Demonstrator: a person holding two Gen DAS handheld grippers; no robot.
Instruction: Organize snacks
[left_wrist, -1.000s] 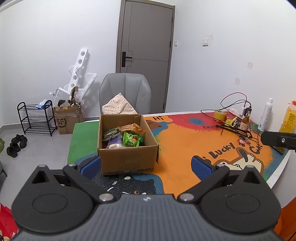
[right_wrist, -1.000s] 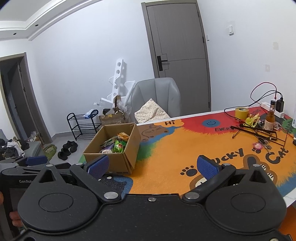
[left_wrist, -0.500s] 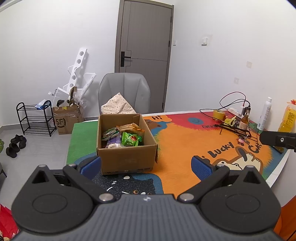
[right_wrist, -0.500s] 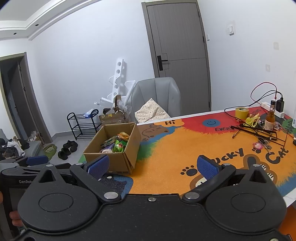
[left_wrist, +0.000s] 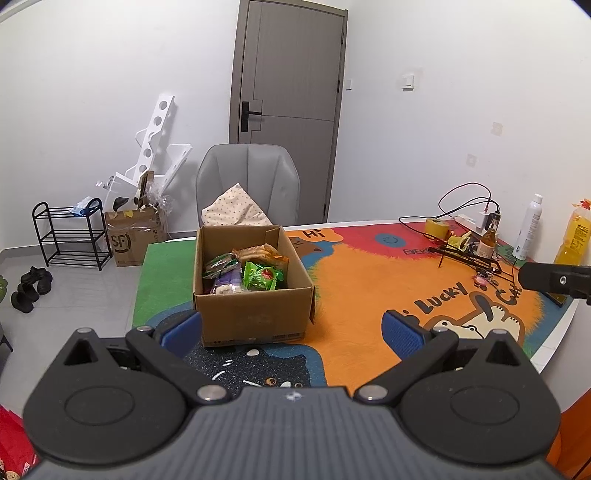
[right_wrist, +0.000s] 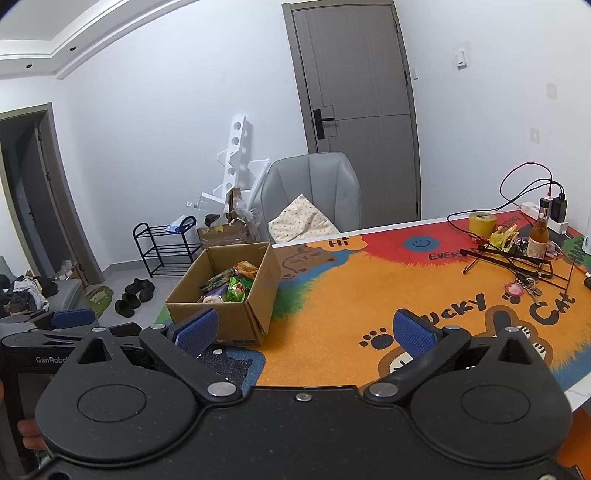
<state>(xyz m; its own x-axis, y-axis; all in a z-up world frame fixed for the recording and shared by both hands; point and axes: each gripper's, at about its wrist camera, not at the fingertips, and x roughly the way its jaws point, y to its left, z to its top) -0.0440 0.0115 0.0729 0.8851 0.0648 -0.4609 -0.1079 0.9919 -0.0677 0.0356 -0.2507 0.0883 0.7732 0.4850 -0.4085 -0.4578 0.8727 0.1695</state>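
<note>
Cardboard box (left_wrist: 255, 291) unmoved; both claws stay open, empty.

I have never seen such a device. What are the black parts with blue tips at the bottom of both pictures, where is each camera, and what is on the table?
No robot arm is here. A person holds one two-finger gripper in each hand, each with a camera looking forward along its fingers. One picture comes from the left gripper, the other from the right gripper. The blue tips are finger pads. Both grippers are open and hold nothing. On the colourful mat stands an open cardboard box with snack packets inside. At the far right lie a tape roll, a small bottle and cables.
</note>
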